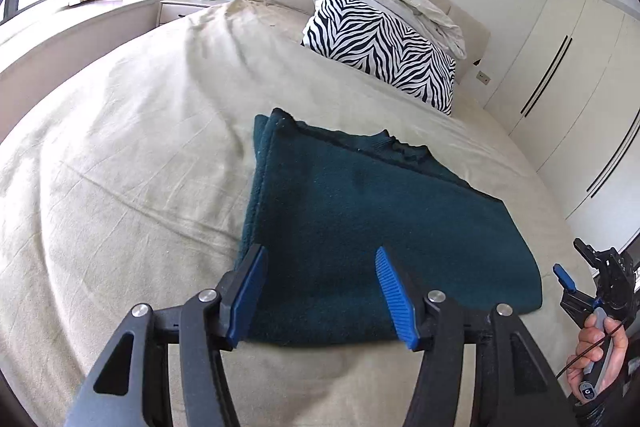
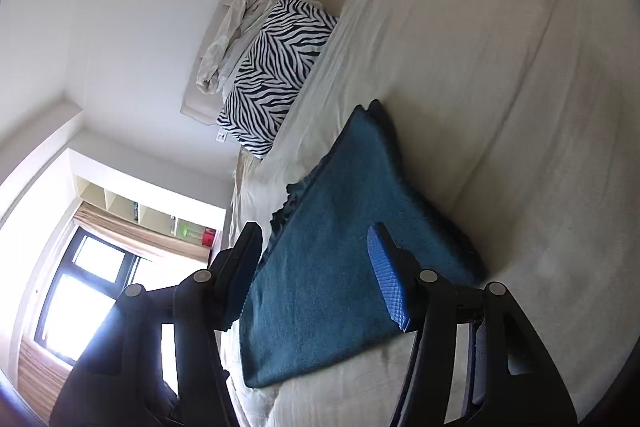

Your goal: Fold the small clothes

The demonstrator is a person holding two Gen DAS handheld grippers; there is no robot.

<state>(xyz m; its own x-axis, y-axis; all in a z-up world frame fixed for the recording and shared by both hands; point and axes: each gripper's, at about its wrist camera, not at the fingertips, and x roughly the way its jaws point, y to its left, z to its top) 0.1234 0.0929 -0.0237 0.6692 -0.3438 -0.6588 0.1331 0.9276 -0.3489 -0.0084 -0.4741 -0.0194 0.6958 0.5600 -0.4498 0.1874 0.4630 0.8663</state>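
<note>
Teal fleece, the small garment [image 1: 360,211] lay already folded into a thick rectangle on the beige bed sheet [image 1: 120,167], its ragged collar edge turned toward the zebra-print pillow [image 1: 380,47] at the headboard. The left gripper [image 1: 320,291] hung just above the near hem with its fingers [image 1: 250,291] spread moderately wide and nothing between them; the pads did not press the cloth. The right gripper [image 2: 316,271], rolled onto its side in its own view, was likewise parted over the garment's near end and held nothing, with the person's hand [image 1: 596,351] on its handle at the edge of the left view.

The step in hand looked like the final tidy or one further fold. To do it well, each gripper would best take a near corner, pinching all the layers together, not only the top one, since thick fleece slips apart. Both corners should rise evenly and travel straight toward the far edge, so that the edges meet squarely. A skewed lift would probably splay the stacked layers and undo the neat rectangle.
</note>
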